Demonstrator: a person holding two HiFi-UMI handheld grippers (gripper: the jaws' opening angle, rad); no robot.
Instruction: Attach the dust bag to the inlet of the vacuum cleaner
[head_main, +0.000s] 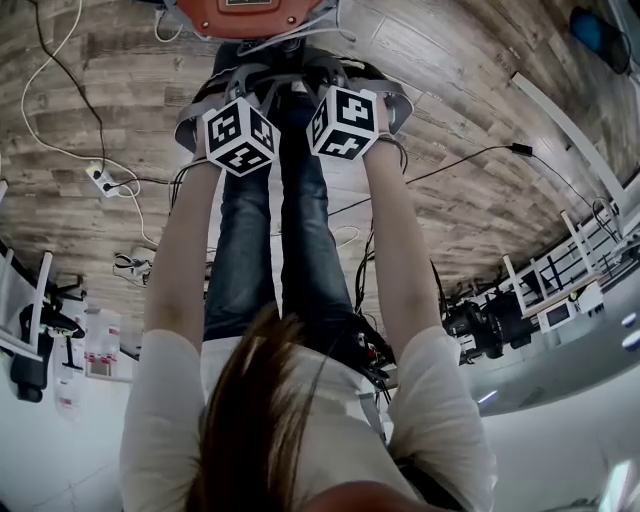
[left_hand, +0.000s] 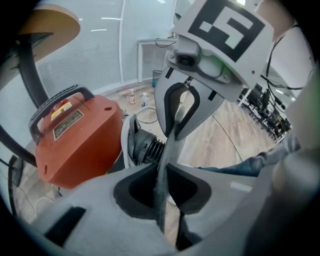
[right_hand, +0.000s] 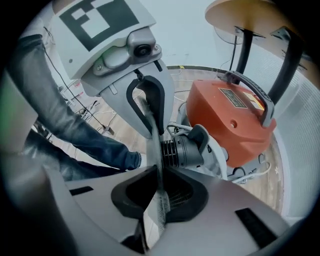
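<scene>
While both claws pinch it, the dust bag (left_hand: 169, 137) stretches as a thin grey strip between left gripper (left_hand: 162, 167) and right gripper (right_hand: 159, 169). Each is clamped on its edge, just near of the black ribbed inlet (right_hand: 182, 150). Orange vacuum cleaner (left_hand: 75, 140) sits behind, round table (right_hand: 245, 15) beyond it, jeans legs (head_main: 290, 240) beside. Head view: marker cubes (head_main: 240, 135) hide the bag, vacuum cut off at top. Bag edge-on, face unreadable; long axis runs gripper to gripper.
</scene>
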